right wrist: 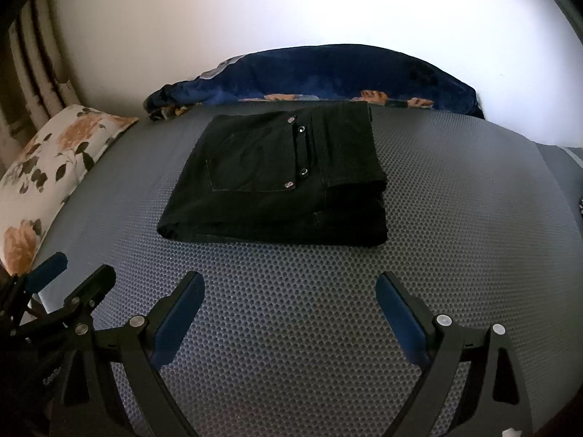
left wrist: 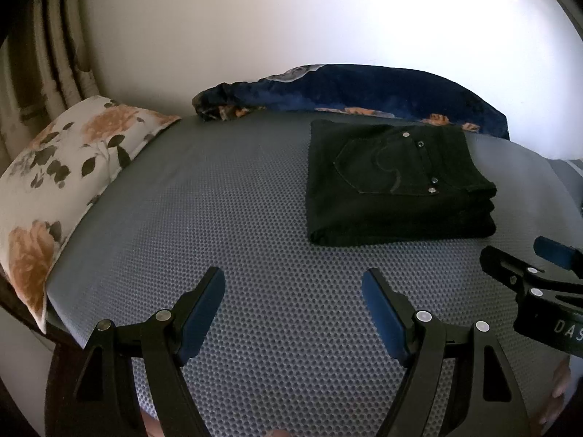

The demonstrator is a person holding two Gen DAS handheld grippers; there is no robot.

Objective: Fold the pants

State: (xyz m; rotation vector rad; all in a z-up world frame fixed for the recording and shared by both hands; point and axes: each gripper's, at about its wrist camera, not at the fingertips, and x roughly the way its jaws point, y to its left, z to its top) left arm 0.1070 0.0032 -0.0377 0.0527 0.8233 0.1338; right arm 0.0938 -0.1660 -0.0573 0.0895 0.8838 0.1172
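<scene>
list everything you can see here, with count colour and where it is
pants: 1, black, folded in a stack on the mat, pocket up
mat: 1, grey dotted, covering the bed
pillow: 1, white with orange flowers, left edge of the mat
blanket: 1, dark blue floral, bunched behind the pants by the wall
wall: white, at the back
left gripper: 1, black with blue pads, open over the mat
right gripper: 1, same, open, empty

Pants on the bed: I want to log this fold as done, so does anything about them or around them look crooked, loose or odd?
Nothing stands out. The black pants lie folded in a compact stack on the grey mat, back pocket up, layers roughly aligned with only slight unevenness at the right edge. The left gripper and right gripper are open and clear of the fabric.
</scene>
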